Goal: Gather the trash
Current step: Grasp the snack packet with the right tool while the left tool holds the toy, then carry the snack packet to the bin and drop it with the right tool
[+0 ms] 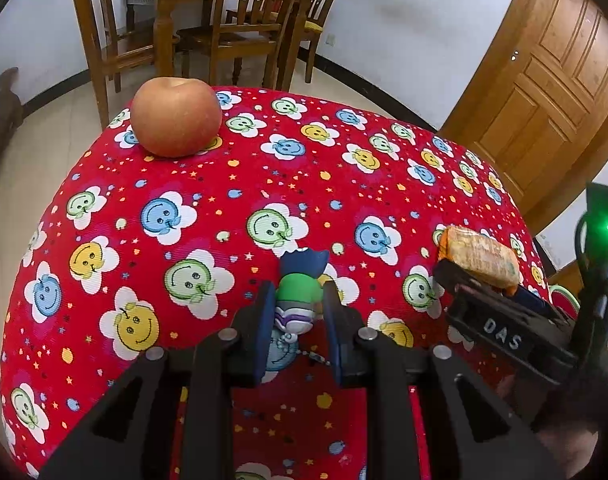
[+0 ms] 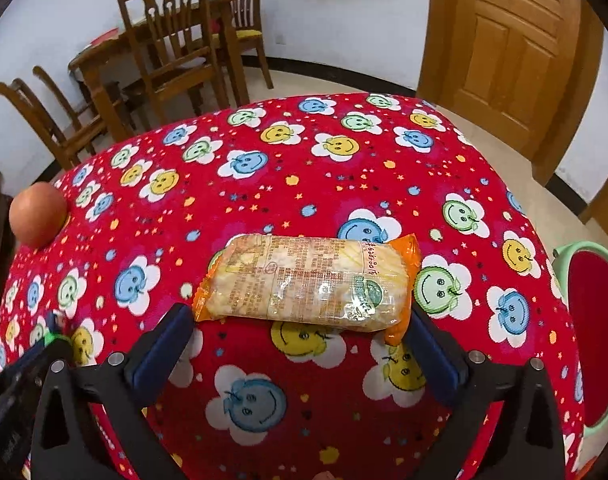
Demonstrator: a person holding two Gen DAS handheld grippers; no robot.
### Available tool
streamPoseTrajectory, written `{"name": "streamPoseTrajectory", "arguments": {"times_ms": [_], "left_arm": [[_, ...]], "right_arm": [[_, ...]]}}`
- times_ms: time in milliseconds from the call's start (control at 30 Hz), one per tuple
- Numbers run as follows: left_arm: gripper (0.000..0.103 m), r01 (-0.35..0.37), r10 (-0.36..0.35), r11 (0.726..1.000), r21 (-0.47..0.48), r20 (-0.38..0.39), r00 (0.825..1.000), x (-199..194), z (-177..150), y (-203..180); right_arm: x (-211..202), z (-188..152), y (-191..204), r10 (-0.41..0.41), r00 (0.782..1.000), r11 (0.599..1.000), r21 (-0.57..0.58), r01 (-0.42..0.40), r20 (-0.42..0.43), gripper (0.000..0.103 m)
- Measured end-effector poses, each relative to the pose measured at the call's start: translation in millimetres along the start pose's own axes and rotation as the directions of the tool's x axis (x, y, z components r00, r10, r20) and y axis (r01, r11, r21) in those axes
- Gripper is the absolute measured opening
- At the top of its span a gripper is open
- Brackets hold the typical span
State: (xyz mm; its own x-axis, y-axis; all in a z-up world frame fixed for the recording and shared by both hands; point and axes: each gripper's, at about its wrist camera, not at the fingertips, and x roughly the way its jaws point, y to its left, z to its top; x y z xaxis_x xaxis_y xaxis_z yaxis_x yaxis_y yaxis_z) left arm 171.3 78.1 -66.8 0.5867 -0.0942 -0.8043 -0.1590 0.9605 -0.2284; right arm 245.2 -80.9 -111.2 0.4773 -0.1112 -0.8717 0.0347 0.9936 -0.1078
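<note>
Collecting is midway by my reading: the left claw (image 1: 298, 304) pinches a small green wrapper (image 1: 298, 288), while the right claw (image 2: 300, 344) gapes wide around the snack packet (image 2: 310, 282) lying on the table (image 2: 304, 184), well right of the apple (image 2: 38, 215).

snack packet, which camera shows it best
The right wrist view: the snack packet lies whole and centred on the tablecloth, print visible. The left wrist view catches it only at the right edge, partly behind the right gripper.

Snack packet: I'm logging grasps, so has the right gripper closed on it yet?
No: the right gripper stands wide open, its fingers flanking the snack packet on the tablecloth.
</note>
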Motion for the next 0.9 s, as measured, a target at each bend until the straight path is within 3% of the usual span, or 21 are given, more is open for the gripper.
{"name": "streamPoseTrajectory", "arguments": {"times_ms": [167,233,333,900], "left_arm": [[0.023,0.003,-0.003,1.000,0.000,-0.001,1.000,1,0,-1],[0.023,0.005,-0.005,1.000,-0.003,-0.001,1.000,1,0,0],[0.023,0.007,-0.007,1.000,-0.003,0.001,1.000,1,0,1],[0.023,0.042,-0.042,0.998,0.037,0.011,0.999,-4,-5,-12]], "right_arm": [[2,2,2,-0.021,1.000,1.000,-0.006,0.021,0.001,0.101],[0,3,0,-0.031,0.999,1.000,0.005,0.031,0.016,0.091],[-3,2,-5,-0.011,1.000,1.000,0.017,0.011,0.024,0.087],[-70,-28,-55,0.051,0.992,0.993,0.099,-0.063,0.119,0.086]]}}
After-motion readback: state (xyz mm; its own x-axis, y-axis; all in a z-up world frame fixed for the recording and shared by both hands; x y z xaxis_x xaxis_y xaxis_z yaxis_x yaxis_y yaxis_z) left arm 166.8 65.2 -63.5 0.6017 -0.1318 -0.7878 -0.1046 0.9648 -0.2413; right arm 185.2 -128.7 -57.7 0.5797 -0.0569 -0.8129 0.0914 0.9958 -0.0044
